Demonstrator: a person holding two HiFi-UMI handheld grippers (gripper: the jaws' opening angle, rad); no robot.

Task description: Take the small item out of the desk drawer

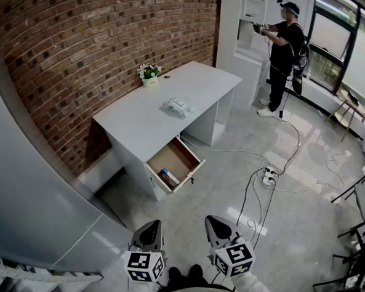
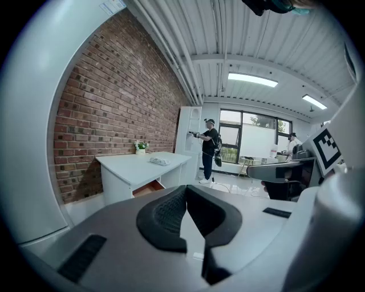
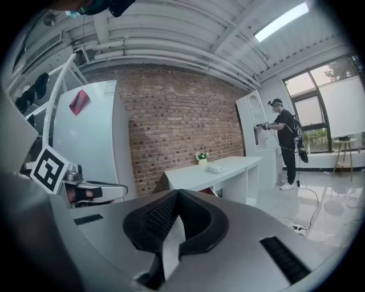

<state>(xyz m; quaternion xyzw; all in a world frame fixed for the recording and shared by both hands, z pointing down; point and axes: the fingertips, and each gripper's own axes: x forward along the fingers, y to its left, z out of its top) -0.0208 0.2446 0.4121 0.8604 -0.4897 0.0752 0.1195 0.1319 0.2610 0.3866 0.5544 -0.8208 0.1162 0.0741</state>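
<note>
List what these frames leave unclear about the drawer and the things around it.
- Head view: the item in the drawer is too small to identify; only blue and white show.
- Left gripper view: the drawer's inside is seen edge-on and partly cut off by the left gripper.
- Head view: the print on the packet on the desk is too small to read.
</note>
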